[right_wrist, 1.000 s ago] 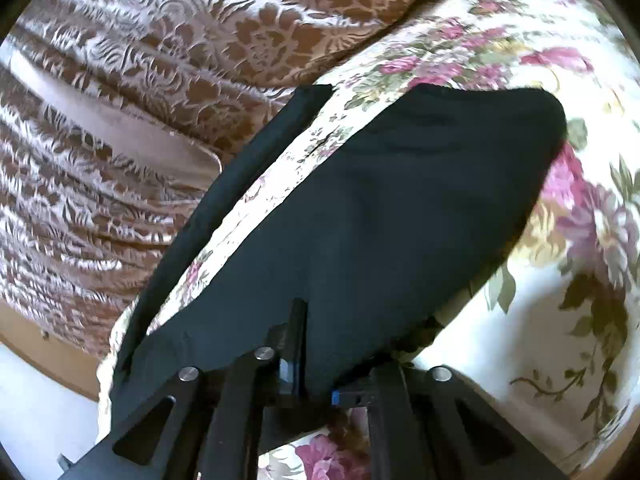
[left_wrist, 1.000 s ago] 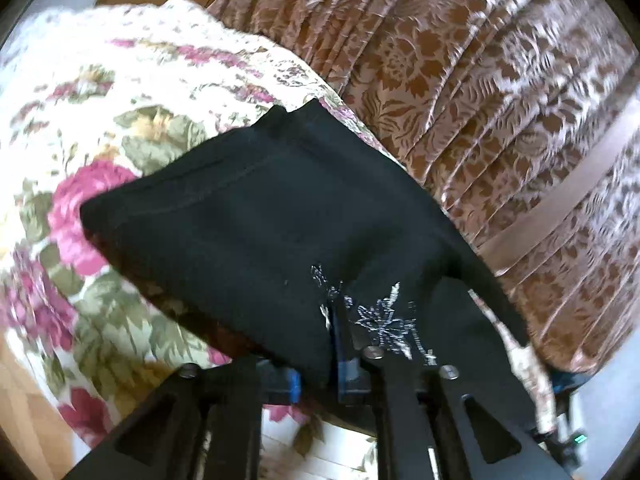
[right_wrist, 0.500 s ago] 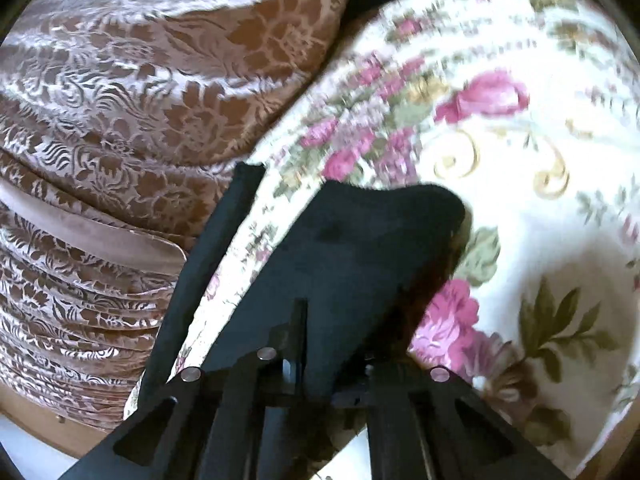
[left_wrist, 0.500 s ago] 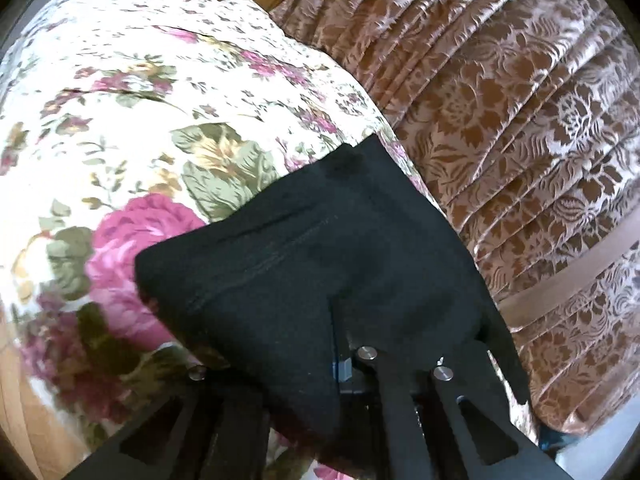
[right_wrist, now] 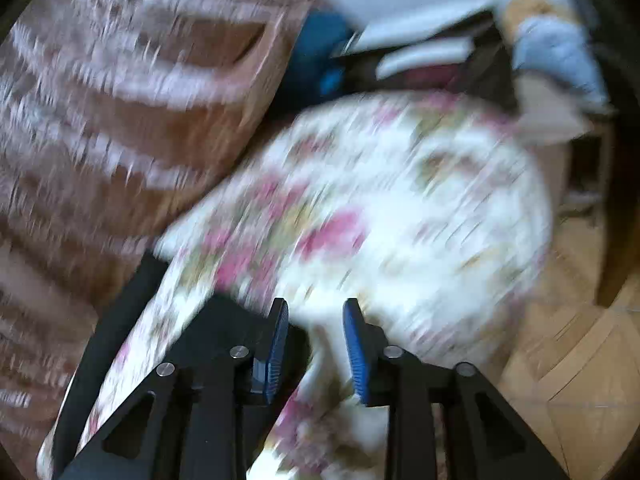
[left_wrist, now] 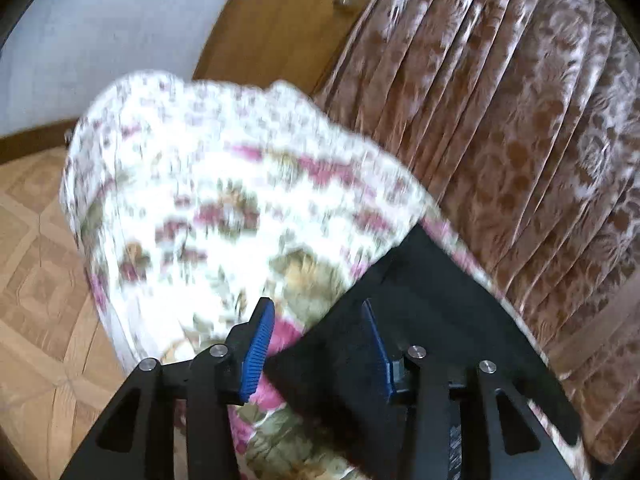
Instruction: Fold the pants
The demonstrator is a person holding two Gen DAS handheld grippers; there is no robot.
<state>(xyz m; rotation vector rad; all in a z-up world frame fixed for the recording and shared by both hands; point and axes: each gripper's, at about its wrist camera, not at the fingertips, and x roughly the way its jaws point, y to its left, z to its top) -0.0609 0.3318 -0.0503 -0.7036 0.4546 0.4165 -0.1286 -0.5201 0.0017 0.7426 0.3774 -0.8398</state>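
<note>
The black pants lie on the flowered bedspread, at the lower right of the left wrist view, next to the brown patterned upholstery. My left gripper is open, its blue pads apart just above the pants' edge, holding nothing. In the right wrist view, which is blurred, a black part of the pants shows at the lower left behind the left finger. My right gripper is open and empty over the bedspread.
Brown patterned upholstery rises along the bed's far side and also shows in the right wrist view. Parquet floor lies beyond the bed's edge. Blue and white items sit beyond the bed.
Both grippers have opened and let go of the pants, which now lie on the bed. Both have pulled back and swung, so the views are blurred.
</note>
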